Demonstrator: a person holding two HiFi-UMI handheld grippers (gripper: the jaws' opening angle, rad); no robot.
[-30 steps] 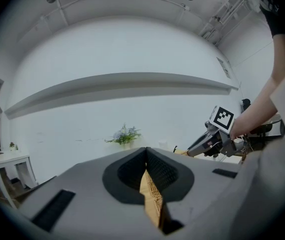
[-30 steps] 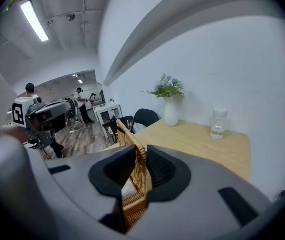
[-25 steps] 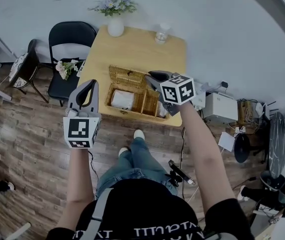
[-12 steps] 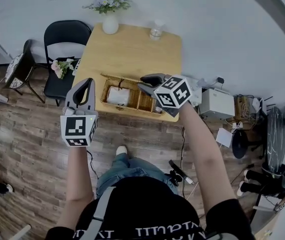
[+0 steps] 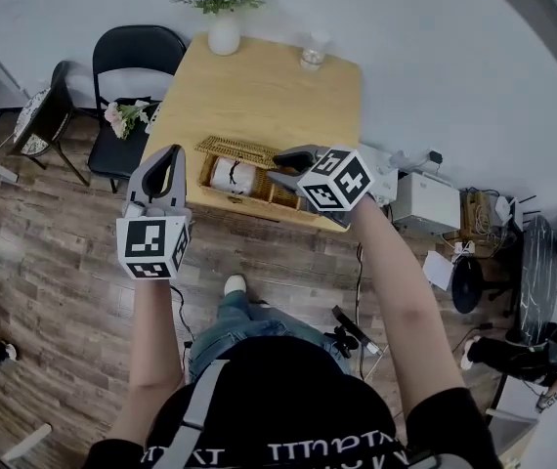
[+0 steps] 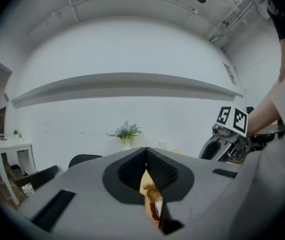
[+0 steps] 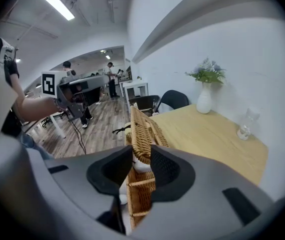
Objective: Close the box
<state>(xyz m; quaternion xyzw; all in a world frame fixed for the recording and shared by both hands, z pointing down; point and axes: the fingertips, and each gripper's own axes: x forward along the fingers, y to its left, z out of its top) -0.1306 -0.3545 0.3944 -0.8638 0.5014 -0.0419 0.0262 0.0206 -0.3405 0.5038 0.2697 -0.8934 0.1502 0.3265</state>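
A wicker box stands at the near edge of the wooden table with a white roll inside. Its woven lid stands raised along the far side. In the right gripper view the lid rises edge-on between the jaws of my right gripper, which are opening around its near end. In the head view that right gripper is over the box's right half. My left gripper hangs shut and empty to the left of the box, off the table.
A white vase of flowers and a glass stand at the table's far edge. A black chair holding a bouquet is left of the table. White equipment and cables lie on the floor to the right.
The lid has swung up from leaning back to standing nearly upright. My right gripper moved left along the box. The left gripper has hardly moved.
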